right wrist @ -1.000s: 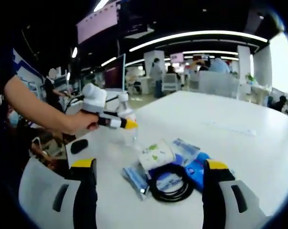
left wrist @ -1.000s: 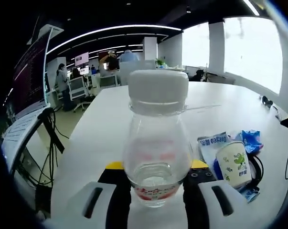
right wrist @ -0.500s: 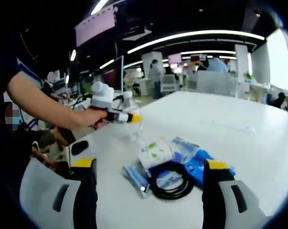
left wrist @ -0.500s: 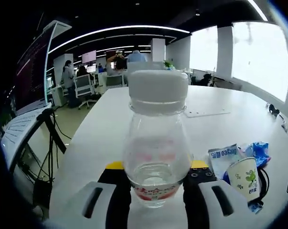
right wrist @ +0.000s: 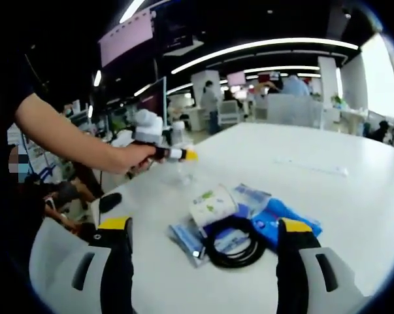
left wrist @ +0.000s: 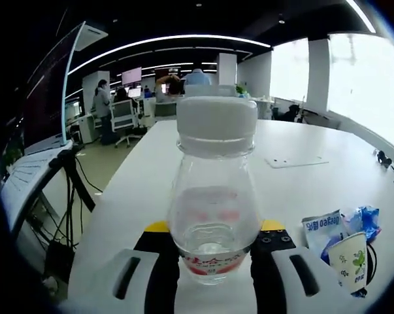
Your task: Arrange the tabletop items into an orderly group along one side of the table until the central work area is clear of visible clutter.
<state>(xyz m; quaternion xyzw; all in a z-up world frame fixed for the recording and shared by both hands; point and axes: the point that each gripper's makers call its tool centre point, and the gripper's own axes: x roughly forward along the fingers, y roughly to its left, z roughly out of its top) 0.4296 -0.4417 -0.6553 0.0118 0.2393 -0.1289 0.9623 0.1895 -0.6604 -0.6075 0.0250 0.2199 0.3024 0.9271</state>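
One bottle point(left wrist: 213, 216) is clamped upright in the left gripper point(left wrist: 213, 252) above the table point(left wrist: 295, 176), apparently bound for an edge; the right gripper point(right wrist: 200, 261) is held wide apart near the cup point(right wrist: 212, 204) and cable point(right wrist: 234, 242).

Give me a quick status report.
Left hand-held gripper shut on clear bottle. Right hand-held gripper open above black cable, paper cup and packets. Nothing blocking.

Open-plan office w/ dark ceiling point(left wrist: 183, 16) & long curved light strips point(left wrist: 170, 40). Big bright windows point(left wrist: 373, 85) along one side, white pillars point(left wrist: 227, 69) btwn. White table point(left wrist: 301, 140) ran toward office chairs point(left wrist: 123, 116) & seated people point(left wrist: 104, 104); wall screen point(right wrist: 126, 40) hung overhead
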